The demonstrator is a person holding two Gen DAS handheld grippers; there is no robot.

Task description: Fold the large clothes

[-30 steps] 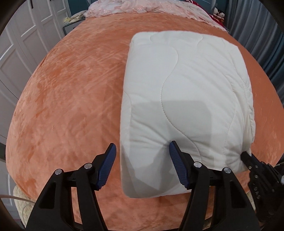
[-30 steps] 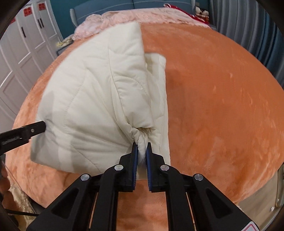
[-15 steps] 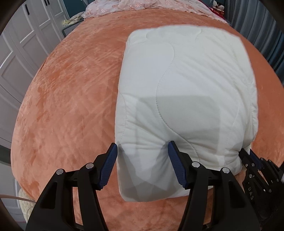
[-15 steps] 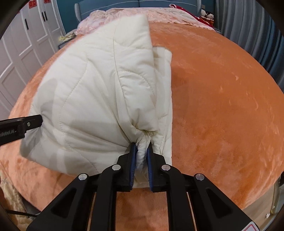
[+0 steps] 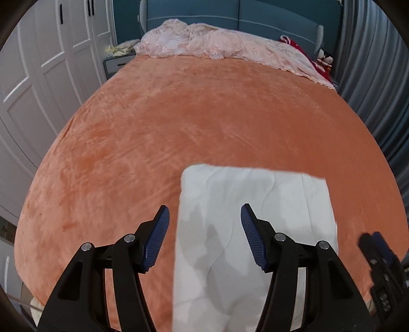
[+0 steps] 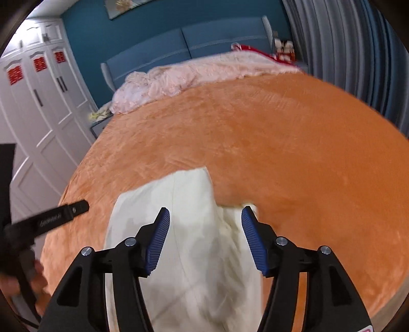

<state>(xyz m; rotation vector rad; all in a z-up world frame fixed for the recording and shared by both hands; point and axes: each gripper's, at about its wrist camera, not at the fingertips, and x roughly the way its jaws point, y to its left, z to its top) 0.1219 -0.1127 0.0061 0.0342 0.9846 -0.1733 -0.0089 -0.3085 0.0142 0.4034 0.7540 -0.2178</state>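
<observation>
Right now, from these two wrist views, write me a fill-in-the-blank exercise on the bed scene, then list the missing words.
1. The folded white garment lies on a bedspread whose colour is ____.
2. The right gripper has its jaws opening, and its pads press on ____.
3. The left gripper stands with its jaws ____.
4. The crumpled pink quilt is heaped by the headboard, whose colour is ____.

Missing words: orange; nothing; open; blue

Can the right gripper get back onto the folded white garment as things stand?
Probably yes. The right gripper, jaws opening with nothing pinched, sits just above the white garment on the orange blanket; nothing lies between.
</observation>
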